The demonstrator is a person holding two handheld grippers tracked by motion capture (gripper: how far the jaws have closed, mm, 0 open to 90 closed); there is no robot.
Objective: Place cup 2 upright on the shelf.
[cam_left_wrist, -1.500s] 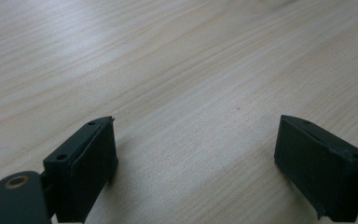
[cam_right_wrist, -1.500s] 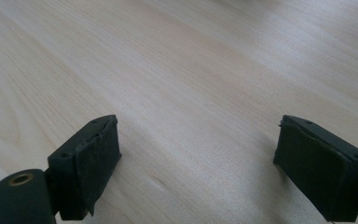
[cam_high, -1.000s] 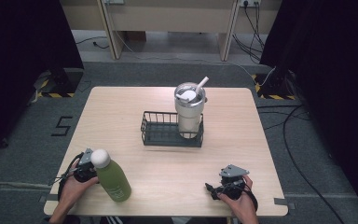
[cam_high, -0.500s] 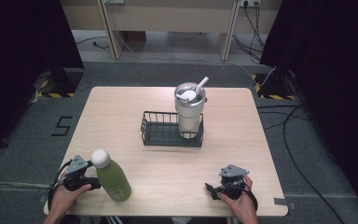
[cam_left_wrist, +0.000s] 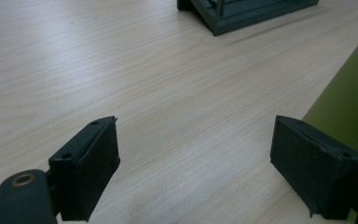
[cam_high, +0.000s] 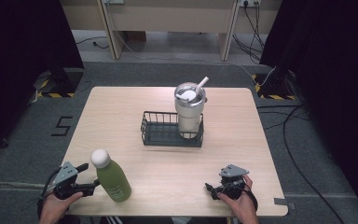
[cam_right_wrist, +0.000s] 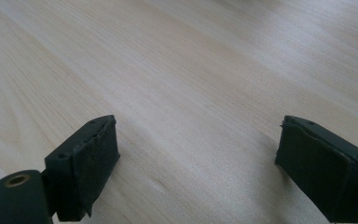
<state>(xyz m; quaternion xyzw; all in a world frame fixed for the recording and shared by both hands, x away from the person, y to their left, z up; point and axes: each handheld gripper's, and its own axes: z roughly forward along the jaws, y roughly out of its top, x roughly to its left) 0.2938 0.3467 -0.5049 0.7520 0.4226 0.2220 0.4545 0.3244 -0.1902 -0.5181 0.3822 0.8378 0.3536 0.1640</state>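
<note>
The worktop [cam_high: 121,112] lies bare across its left side and along the lower middle of the high view, giving open passage there. At centre a black wire basket [cam_high: 161,132] with a steel tumbler [cam_high: 189,110] standing in its right end blocks the way. At lower left a green bottle [cam_high: 112,179] stands upright just beside the left tool [cam_high: 89,177], close against its right jaw in the left gripper view.

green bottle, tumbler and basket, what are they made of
Bottle: probably painted metal, given its matte, even green body; white cap, likely plastic.
Tumbler: looks like brushed steel, a dull silver sheen; white straw.
Basket: dark coated wire, with thin open bars.
</note>
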